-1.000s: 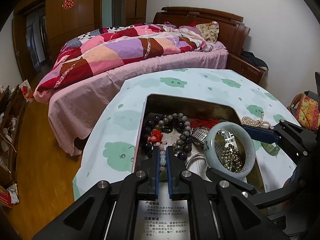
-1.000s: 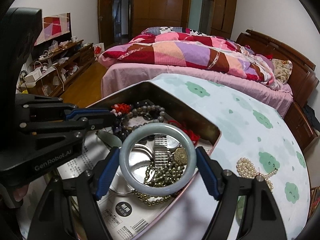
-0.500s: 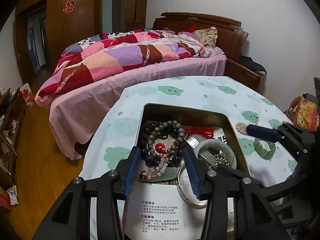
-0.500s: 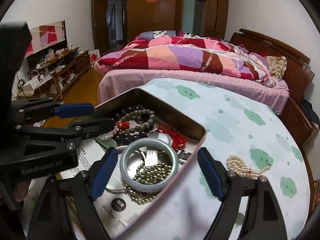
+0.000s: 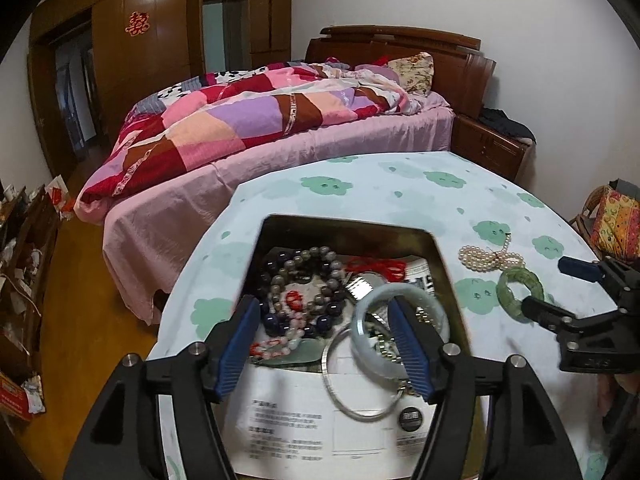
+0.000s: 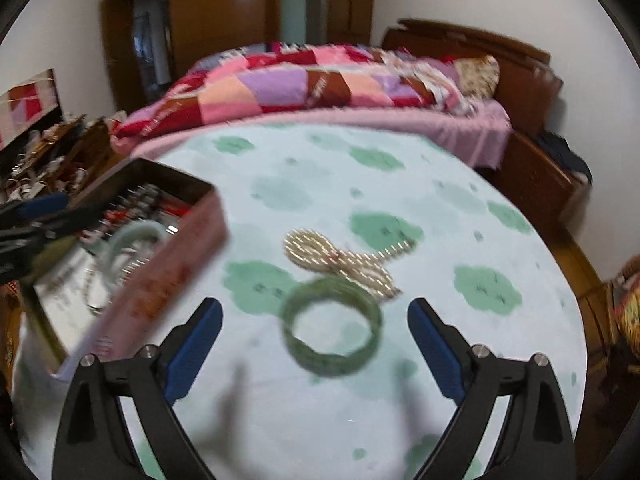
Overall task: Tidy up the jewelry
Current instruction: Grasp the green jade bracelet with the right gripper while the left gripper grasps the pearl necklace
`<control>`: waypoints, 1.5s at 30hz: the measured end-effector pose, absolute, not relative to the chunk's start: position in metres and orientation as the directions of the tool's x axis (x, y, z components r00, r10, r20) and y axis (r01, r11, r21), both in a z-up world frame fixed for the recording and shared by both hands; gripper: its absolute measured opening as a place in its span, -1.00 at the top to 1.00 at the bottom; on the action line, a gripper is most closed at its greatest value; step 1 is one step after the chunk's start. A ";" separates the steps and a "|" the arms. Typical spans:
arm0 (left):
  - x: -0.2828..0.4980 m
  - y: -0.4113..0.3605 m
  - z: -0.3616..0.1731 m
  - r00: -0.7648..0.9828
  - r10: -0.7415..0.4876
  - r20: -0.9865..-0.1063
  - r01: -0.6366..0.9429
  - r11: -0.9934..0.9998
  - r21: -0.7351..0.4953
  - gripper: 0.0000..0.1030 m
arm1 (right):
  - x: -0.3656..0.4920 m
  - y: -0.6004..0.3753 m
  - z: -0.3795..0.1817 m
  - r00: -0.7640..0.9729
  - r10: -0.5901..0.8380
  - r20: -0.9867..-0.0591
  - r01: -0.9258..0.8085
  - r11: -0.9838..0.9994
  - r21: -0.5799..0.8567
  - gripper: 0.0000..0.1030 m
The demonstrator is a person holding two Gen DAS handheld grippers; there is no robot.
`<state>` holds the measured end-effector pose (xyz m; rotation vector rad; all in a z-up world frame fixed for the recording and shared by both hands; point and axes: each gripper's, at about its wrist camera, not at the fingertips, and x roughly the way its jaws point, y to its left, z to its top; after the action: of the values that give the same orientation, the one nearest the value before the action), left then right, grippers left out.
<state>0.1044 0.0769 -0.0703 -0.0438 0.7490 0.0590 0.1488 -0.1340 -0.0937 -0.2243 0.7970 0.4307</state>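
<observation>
Both grippers are spread wide and hold nothing. The left gripper (image 5: 326, 344) hangs over the tin (image 5: 440, 256), where a pale bangle (image 5: 368, 312), bead bracelets (image 5: 304, 280) and a printed leaflet (image 5: 288, 428), its small text unreadable, lie. The right gripper (image 6: 314, 344) hovers above the green bangle (image 6: 332, 332), just beside the pearls (image 6: 344, 260) on the tablecloth (image 6: 440, 184).
</observation>
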 end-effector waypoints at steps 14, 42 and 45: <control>0.127 0.038 -0.065 0.718 0.022 -0.696 -0.004 1.000 0.027 -0.30 | 0.170 -0.143 -0.117 0.547 0.257 -0.797 -0.428 0.904 -0.002 0.12; 0.205 -0.093 -0.099 0.592 -0.091 -0.801 0.214 0.976 0.047 -0.30 | 0.178 -0.233 -0.100 0.629 0.242 -0.738 -0.255 0.962 0.098 0.64; 0.216 -0.094 -0.110 0.565 -0.076 -0.821 0.196 0.980 0.044 -0.30 | 0.177 -0.234 -0.099 0.638 0.241 -0.731 -0.254 0.962 0.096 0.64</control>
<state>0.2164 -0.0937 -0.1100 0.1356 0.9576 -0.1608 0.1767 -0.2338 -0.0989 -0.0157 0.8324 0.2825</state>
